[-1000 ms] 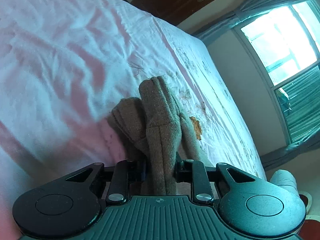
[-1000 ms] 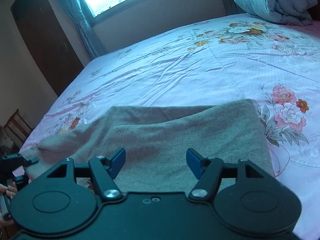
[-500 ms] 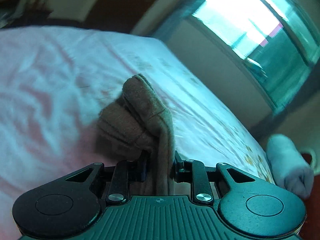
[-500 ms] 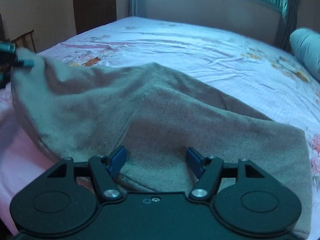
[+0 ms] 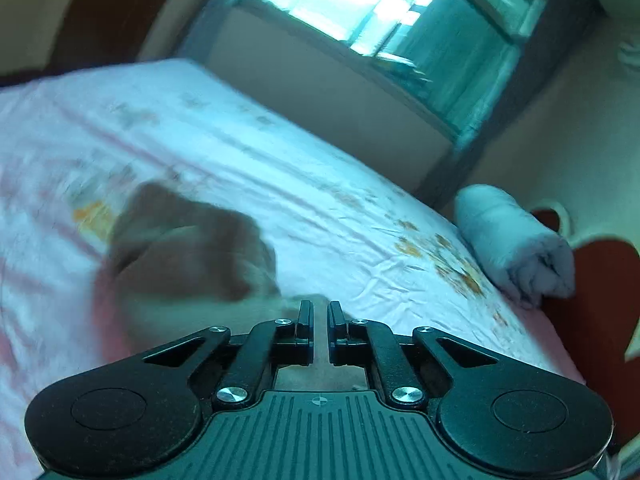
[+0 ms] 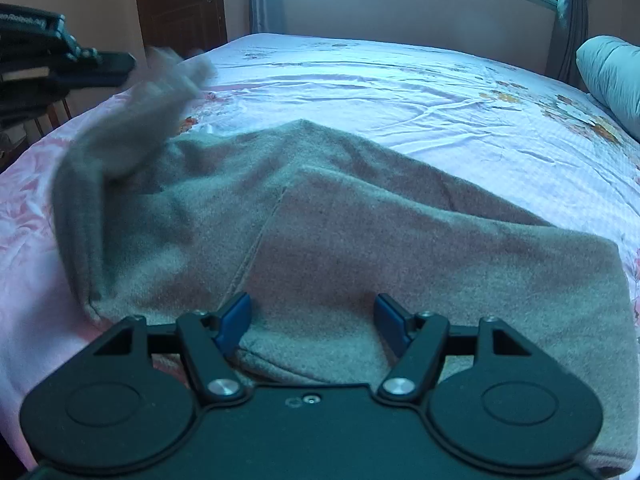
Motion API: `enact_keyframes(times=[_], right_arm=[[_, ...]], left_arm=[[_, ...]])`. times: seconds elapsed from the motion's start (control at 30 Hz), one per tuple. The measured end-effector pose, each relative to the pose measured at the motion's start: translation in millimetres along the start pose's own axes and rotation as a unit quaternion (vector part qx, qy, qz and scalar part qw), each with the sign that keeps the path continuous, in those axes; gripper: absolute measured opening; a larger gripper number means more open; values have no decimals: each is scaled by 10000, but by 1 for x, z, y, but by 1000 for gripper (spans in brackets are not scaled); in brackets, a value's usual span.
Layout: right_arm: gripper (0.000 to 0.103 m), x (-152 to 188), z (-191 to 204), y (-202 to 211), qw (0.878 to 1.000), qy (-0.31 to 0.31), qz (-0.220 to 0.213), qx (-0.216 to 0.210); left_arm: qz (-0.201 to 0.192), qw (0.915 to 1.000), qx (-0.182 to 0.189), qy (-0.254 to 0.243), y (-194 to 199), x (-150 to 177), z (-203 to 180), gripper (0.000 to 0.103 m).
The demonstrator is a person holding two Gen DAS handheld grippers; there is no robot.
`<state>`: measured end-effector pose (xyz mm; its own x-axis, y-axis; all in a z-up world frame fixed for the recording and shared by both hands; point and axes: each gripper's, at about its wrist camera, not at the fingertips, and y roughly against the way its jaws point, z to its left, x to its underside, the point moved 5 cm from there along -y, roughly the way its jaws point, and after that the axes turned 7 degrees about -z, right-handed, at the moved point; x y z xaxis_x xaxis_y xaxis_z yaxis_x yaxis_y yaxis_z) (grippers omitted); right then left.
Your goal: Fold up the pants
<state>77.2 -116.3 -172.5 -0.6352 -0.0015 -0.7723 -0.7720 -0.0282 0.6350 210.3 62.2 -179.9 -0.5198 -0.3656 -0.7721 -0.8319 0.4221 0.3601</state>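
Left wrist view: the black left gripper (image 5: 318, 322) fills the bottom of the picture, its two jaws drawn almost together with only a thin slit between them and nothing pinched in that slit. Just beyond and to the left of the tips, a blurred lump of the grey-brown fleece pants (image 5: 188, 252) sits on the wide bed with a pale pink flowered sheet (image 5: 320, 200). A rolled light blue quilt (image 5: 516, 240) lies at the far right edge of the bed, and a bright window with grey curtains (image 5: 380, 12) is set in the wall behind.

Right wrist view: the black right gripper with blue pads (image 6: 314, 322) hangs low over the pants (image 6: 400, 248), its jaws spread wide apart and gripping nothing. The pants lie spread across the near part of the bed (image 6: 400, 92), one layer folded over another, with a seam running towards the gripper. At the left a loose end of the fabric is blurred in the air, just beside the left gripper (image 6: 116, 66). The light blue quilt (image 6: 612, 76) shows at the right edge
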Motion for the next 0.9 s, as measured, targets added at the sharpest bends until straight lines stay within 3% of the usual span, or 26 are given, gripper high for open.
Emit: enact_keyframes(times=[0.13, 0.23, 0.37, 0.4, 0.47, 0.5, 0.53, 0.63, 0.73, 0.83, 0.9], right_arm=[[61, -10, -9, 10, 9996, -279, -64, -34], [62, -14, -13, 12, 9966, -698, -109, -417], [62, -28, -17, 12, 9870, -1385, -150, -800], [62, -30, -16, 8, 9886, -1319, -67, -720], [63, -35, -14, 10, 9889, -1312, -166, -679], [63, -39, -10, 10, 9860, -1398, -201, -884], [63, -42, -5, 6, 9821, -1516, -168, -1104], [62, -52, 9, -5, 9684, -1875, 1, -1643], [62, -55, 23, -5, 9773, -1421, 11, -1569], [62, -49, 27, 8, 9837, -1096, -114, -1424], [63, -43, 21, 13, 9839, -1105, -127, -1397]], left_arm=[[-54, 9968, -797, 13, 19, 2, 36, 7], [16, 9959, -903, 6, 30, 0, 52, 7], [232, 9965, -712, -378, 21, -14, 31, 8], [278, 9962, -644, -521, 16, -15, 22, 11], [319, 9962, -617, -529, 8, -18, 13, 35], [320, 9961, -684, -465, 5, -21, 13, 69], [317, 9960, -730, -395, 3, -23, 13, 89], [608, 9953, -672, -344, -13, -32, 8, 91], [1137, 9860, -839, -889, -42, -36, -10, 94], [1646, 9707, -970, -1457, -71, -23, -38, 96], [1871, 9516, -1265, -2082, -87, -4, -57, 97]])
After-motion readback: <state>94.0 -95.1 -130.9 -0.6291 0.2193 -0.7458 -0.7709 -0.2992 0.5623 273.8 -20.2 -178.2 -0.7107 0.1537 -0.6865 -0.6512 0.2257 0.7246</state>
